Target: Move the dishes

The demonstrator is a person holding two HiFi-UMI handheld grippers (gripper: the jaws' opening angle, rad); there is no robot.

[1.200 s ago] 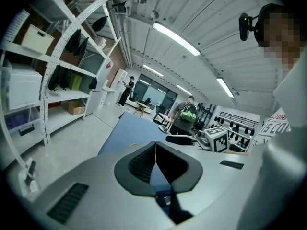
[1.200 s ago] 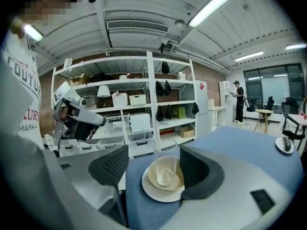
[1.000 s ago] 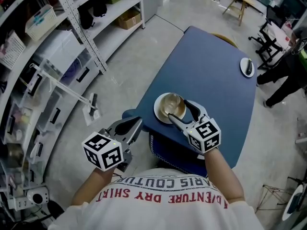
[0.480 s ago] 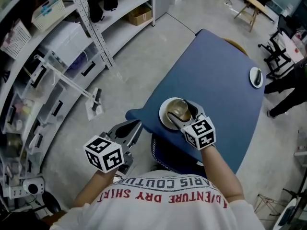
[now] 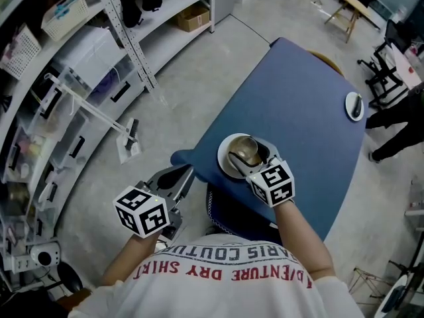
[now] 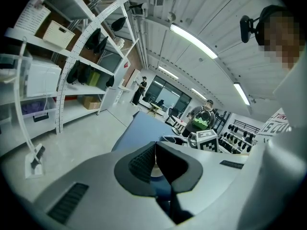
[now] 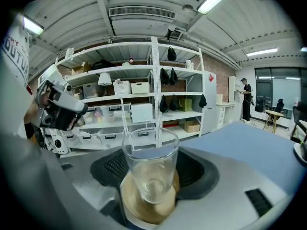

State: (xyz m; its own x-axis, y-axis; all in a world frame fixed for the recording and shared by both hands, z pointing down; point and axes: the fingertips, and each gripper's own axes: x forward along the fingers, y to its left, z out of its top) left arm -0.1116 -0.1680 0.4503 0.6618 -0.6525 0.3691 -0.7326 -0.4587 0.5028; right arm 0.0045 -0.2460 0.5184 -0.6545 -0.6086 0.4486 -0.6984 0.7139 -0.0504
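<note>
A clear drinking glass stands upright on a gold-coloured plate with a white rim near the blue table's near corner. My right gripper reaches over that plate, its two dark pads pressed on either side of the glass, and the plate's gold face shows under the glass. My left gripper hangs off the table's near-left edge, over the floor, jaws together and empty; its pads meet in the left gripper view. A second white dish lies at the table's far right edge.
Metal shelving with boxes and bins runs along the left. A white stand lies on the floor beside it. A dark blue seat sits under the table's near edge. A person in black, chairs and a wooden stool stand at the right.
My right gripper has moved forward over the plate and its jaws have narrowed from wide open onto the glass. The left gripper has stayed low at the left, shut.
</note>
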